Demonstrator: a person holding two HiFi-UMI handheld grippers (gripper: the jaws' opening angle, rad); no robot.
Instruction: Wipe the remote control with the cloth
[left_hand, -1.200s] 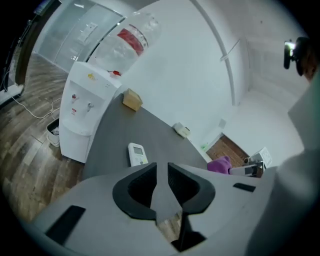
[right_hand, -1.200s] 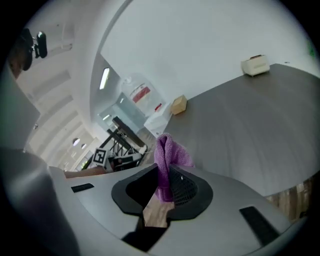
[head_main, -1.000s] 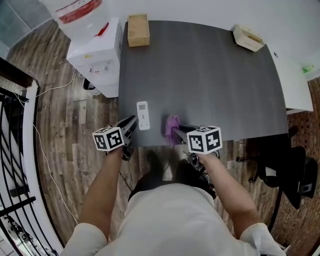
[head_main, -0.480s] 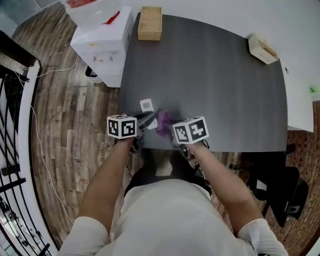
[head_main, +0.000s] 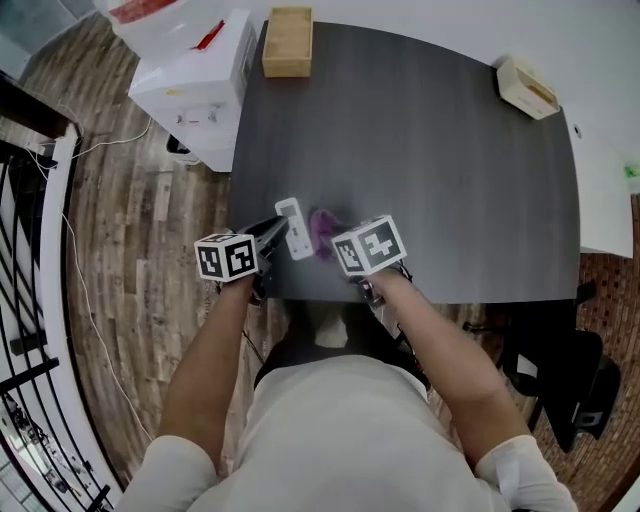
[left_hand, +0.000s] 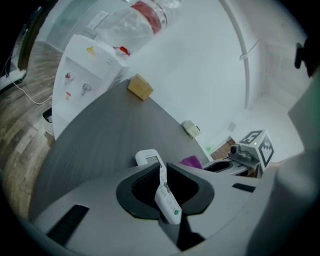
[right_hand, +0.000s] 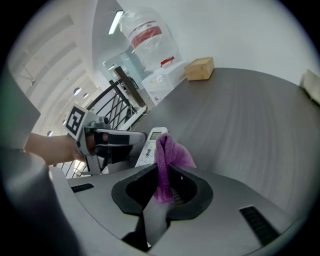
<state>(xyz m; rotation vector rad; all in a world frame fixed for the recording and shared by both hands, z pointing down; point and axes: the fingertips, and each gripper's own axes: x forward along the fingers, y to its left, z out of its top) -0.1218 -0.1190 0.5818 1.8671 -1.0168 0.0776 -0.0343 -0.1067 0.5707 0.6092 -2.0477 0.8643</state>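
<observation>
A white remote control (head_main: 295, 226) stands on edge between the jaws of my left gripper (head_main: 279, 233), which are closing tight with their pads pressing on it; its screen end (left_hand: 148, 157) points ahead above the dark grey table (head_main: 420, 150). My right gripper (head_main: 332, 234) is shut on a bunched purple cloth (head_main: 321, 225). In the right gripper view the cloth (right_hand: 167, 159) stands up from the jaws right beside the remote (right_hand: 151, 144); whether they touch I cannot tell. From the left gripper view, the cloth (left_hand: 191, 161) shows just right of the remote.
A cardboard box (head_main: 287, 42) sits at the table's far left corner, a small wooden tray (head_main: 527, 87) at the far right. A white water dispenser (head_main: 190, 75) stands left of the table, beside a black railing (head_main: 30, 250). A black chair (head_main: 575, 360) is at the right.
The left gripper moved right and closed on the remote, which now stands on edge instead of lying flat. The right gripper carried the cloth left, up beside the remote.
</observation>
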